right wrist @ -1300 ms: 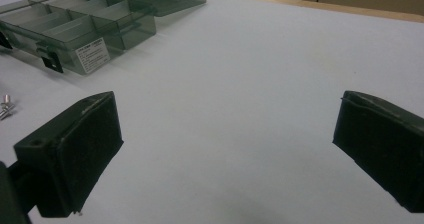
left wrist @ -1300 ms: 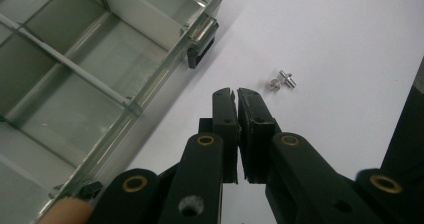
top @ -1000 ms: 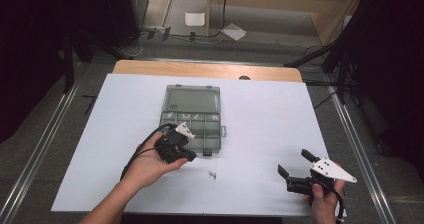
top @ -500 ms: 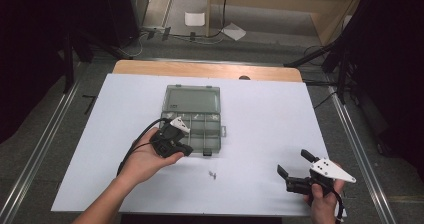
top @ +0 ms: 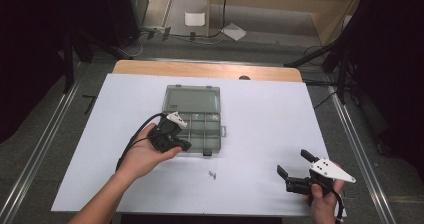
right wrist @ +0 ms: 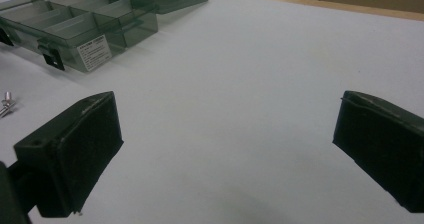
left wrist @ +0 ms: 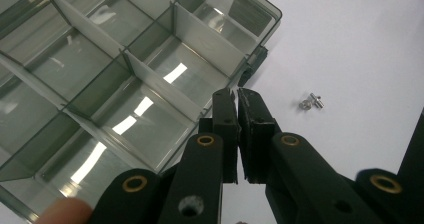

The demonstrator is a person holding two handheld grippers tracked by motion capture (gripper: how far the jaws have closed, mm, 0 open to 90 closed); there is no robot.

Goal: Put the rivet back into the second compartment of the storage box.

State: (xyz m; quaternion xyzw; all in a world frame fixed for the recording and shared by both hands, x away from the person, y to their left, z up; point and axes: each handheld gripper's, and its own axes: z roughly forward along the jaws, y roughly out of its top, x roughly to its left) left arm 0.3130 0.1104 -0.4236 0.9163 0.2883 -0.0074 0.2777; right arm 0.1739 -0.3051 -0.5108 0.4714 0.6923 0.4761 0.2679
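Note:
A smoky clear organizer box (top: 197, 129) lies open mid-table, its lid (top: 194, 98) folded flat behind it and its compartments (left wrist: 125, 74) bare. My left gripper (top: 186, 145) hangs over the box's near edge, close to the latch. Its jaws are shut (left wrist: 236, 96) and I see nothing between them. Two small metal screws (top: 212, 174) lie loose on the white tabletop just in front of the box (left wrist: 310, 102). My right gripper (top: 294, 164) rests near the front right of the table, jaws wide open (right wrist: 227, 134) over bare tabletop. The box (right wrist: 75, 29) and a screw (right wrist: 6, 104) show far to its left.
The white sheet (top: 270, 114) covers the table, with a wooden strip (top: 210, 70) along the far edge. Metal rails run down both sides on the floor. A black cable (top: 137, 134) loops from the left gripper past the hand.
The left hand and gripper have shifted a little to the left and away, along the box's near edge. The right gripper has stayed in place.

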